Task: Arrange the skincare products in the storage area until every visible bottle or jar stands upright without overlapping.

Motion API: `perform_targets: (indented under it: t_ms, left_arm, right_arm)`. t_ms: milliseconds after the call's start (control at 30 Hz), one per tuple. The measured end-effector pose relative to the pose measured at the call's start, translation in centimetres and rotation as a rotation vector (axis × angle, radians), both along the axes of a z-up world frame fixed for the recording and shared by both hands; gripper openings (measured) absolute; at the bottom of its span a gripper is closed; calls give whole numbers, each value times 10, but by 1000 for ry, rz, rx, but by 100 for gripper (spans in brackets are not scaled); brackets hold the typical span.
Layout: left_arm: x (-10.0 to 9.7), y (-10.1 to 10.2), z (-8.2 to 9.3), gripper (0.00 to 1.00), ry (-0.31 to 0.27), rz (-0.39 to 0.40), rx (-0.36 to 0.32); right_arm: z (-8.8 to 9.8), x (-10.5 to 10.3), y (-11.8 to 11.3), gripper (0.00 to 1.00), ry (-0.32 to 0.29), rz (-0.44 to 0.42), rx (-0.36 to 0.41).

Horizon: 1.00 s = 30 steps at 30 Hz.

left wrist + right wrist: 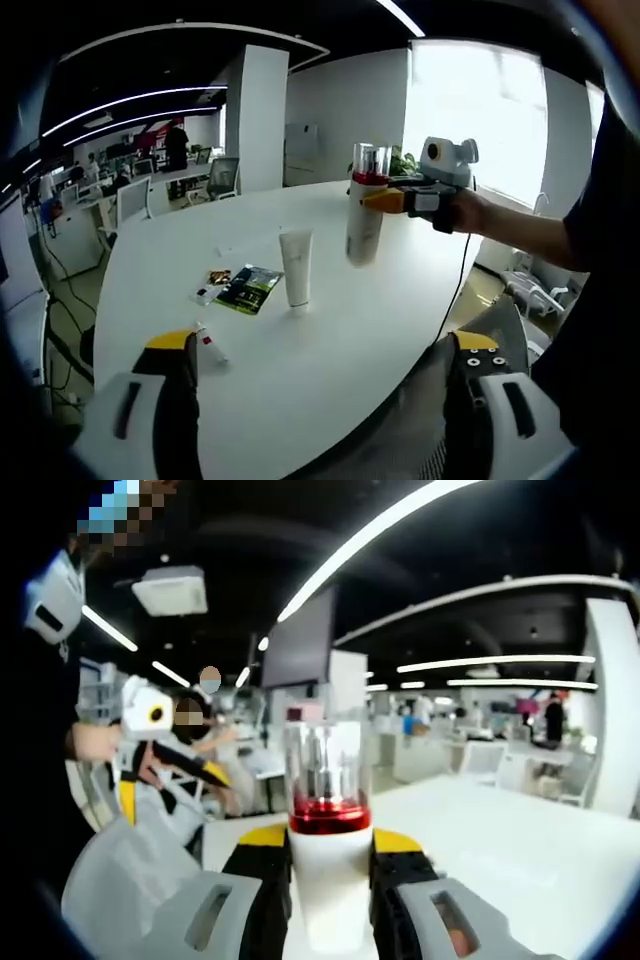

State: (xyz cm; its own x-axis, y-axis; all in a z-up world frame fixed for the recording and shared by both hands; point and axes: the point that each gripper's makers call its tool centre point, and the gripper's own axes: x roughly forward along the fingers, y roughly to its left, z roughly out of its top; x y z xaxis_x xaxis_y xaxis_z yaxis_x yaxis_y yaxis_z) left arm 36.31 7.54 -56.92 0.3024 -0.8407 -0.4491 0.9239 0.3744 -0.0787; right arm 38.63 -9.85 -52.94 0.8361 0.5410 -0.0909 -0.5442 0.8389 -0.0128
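My right gripper (330, 842) is shut on a white pump bottle (328, 880) with a red band and a clear cap, held upright. In the left gripper view the same bottle (364, 215) hangs above the far side of the white table (400, 320), with the right gripper (378, 199) reaching in from the right. A white tube (296, 265) stands on its cap near the table's middle. A small white and red tube (210, 345) lies flat by my left gripper's left jaw. My left gripper (325, 355) is open and holds nothing; the right gripper view shows the left gripper (170, 785) at the left.
A dark green sachet (247, 288) and a small flat packet (212, 285) lie left of the standing tube. A person's arm (520, 228) reaches in from the right. Office chairs (222, 178) and desks stand beyond the table's far edge.
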Motion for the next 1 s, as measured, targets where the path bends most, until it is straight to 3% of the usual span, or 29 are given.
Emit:
perform_targets:
  t_ms: [433, 600, 733, 1000]
  left_arm:
    - [10, 1, -44, 96, 26, 25, 29]
    - [17, -2, -52, 97, 31, 27, 12]
    - [22, -5, -63, 97, 15, 25, 50]
    - [28, -13, -73, 97, 28, 25, 45]
  right_arm:
    - [-50, 20, -22, 21, 12, -17, -7]
    - [-66, 28, -29, 21, 13, -5, 15]
    - [-83, 34, -36, 21, 22, -2, 11]
    - [-109, 51, -48, 21, 30, -2, 31]
